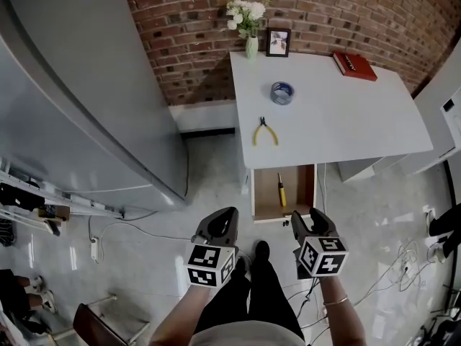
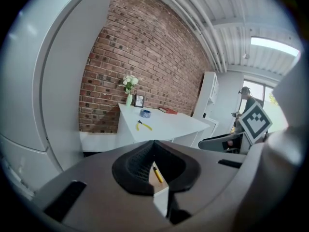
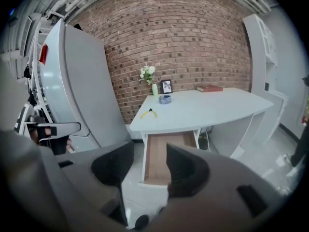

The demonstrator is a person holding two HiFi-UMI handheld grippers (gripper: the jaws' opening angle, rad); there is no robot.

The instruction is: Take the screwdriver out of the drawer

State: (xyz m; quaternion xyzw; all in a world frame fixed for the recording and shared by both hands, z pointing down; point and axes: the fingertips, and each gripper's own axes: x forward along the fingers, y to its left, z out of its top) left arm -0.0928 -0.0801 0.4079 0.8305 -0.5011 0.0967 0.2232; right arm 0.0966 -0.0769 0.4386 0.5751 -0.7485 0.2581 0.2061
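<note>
The screwdriver (image 1: 282, 191), yellow-handled, lies inside the open wooden drawer (image 1: 268, 193) under the white table (image 1: 338, 121). Both grippers hover over the floor just in front of the drawer, touching nothing. My left gripper (image 1: 220, 223) is shut and empty; in the left gripper view its tips (image 2: 154, 143) meet, and the screwdriver (image 2: 157, 174) shows through the gap behind them. My right gripper (image 1: 310, 222) is open and empty. In the right gripper view the drawer (image 3: 155, 163) shows between the spread jaws of the right gripper (image 3: 147, 151); the screwdriver is hidden there.
On the table lie yellow pliers (image 1: 265, 132), a tape roll (image 1: 282, 92), a red book (image 1: 354, 65), a flower vase (image 1: 248, 21) and a photo frame (image 1: 278, 42). A large grey fridge (image 1: 79, 107) stands to the left. Cables (image 1: 403, 262) trail over the floor.
</note>
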